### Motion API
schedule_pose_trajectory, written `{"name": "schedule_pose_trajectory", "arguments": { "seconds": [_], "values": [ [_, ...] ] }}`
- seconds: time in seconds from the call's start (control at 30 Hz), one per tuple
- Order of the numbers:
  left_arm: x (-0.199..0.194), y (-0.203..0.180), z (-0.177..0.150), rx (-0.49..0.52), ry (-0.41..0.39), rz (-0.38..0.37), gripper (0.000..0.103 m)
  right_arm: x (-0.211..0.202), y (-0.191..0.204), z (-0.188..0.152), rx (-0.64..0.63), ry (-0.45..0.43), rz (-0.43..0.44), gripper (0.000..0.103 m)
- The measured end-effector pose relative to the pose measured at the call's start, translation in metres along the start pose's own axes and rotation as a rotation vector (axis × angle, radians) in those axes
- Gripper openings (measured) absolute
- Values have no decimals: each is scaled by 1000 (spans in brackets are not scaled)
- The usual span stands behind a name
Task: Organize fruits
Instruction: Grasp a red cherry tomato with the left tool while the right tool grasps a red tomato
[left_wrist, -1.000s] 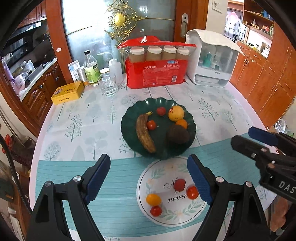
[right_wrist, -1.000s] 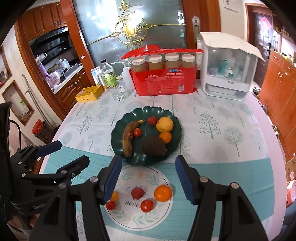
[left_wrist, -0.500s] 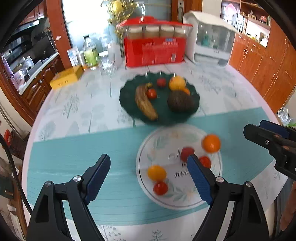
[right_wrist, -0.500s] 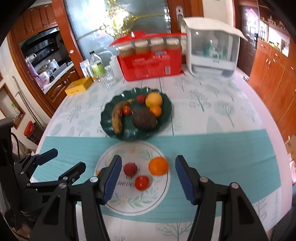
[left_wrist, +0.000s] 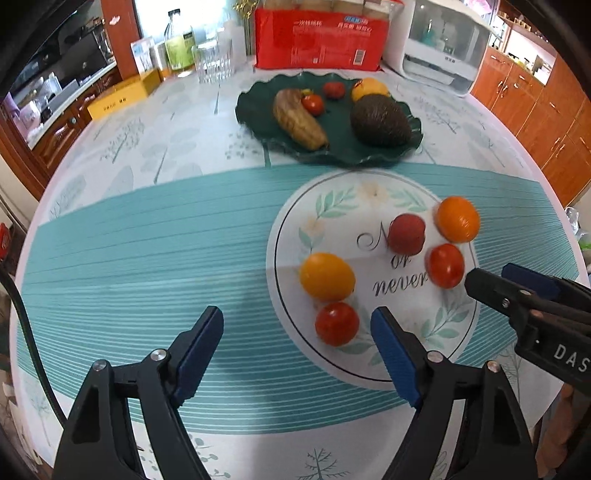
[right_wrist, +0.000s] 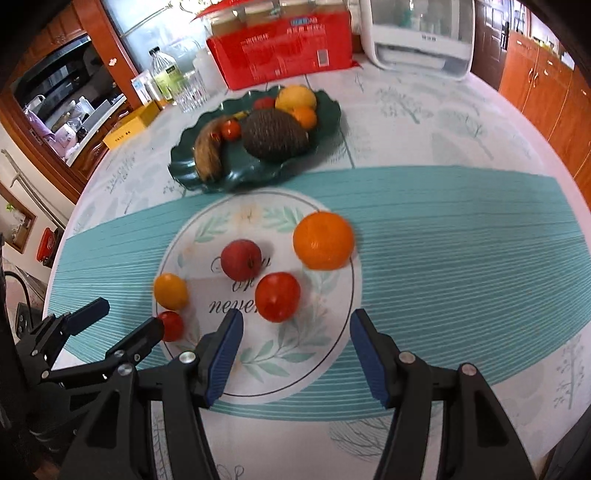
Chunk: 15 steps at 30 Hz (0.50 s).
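On the printed white circle of the teal striped tablecloth (left_wrist: 147, 258) lie five loose fruits: round orange mandarin (right_wrist: 323, 240), dark red plum (right_wrist: 241, 259), red tomato (right_wrist: 277, 296), yellow-orange oval fruit (left_wrist: 327, 276), small red tomato (left_wrist: 337, 324). Left gripper (left_wrist: 297, 345): jaws apart, just been closing, nothing between the pads, small red tomato just ahead of them. Right gripper (right_wrist: 293, 349): jaws apart, empty, near the red tomato. Scalloped dark green plate (left_wrist: 255, 110) beyond holds a browned banana (left_wrist: 298, 120), a dark brown avocado-like fruit (left_wrist: 380, 120) and other small fruits.
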<state>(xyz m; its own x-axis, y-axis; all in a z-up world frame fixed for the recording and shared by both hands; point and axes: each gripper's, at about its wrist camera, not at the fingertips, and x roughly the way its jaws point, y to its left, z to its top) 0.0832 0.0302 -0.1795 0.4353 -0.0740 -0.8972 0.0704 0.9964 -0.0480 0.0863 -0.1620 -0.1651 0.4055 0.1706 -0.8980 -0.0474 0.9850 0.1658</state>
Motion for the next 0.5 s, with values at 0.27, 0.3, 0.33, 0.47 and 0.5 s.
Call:
{"name": "schedule_pose_trajectory", "arguments": {
  "seconds": [0.27, 0.3, 0.33, 0.47, 0.5],
  "values": [
    [14, -1, -6, -15, 26, -46, 64, 19, 4, 4, 2, -1, -16, 60],
    [15, -2, -6, -10, 26, -51, 63, 21, 4, 4, 3, -1, -16, 60],
    [16, -4, -6, -2, 28, -52, 62, 23, 4, 5, 4, 1, -18, 60],
    [19, -11, -7, 12, 37, -59, 49, 30, 4, 2, 3, 13, -20, 55],
    [20, -12, -7, 12, 37, -59, 47, 32, 5, 1, -2, 16, -23, 53]
  ]
}}
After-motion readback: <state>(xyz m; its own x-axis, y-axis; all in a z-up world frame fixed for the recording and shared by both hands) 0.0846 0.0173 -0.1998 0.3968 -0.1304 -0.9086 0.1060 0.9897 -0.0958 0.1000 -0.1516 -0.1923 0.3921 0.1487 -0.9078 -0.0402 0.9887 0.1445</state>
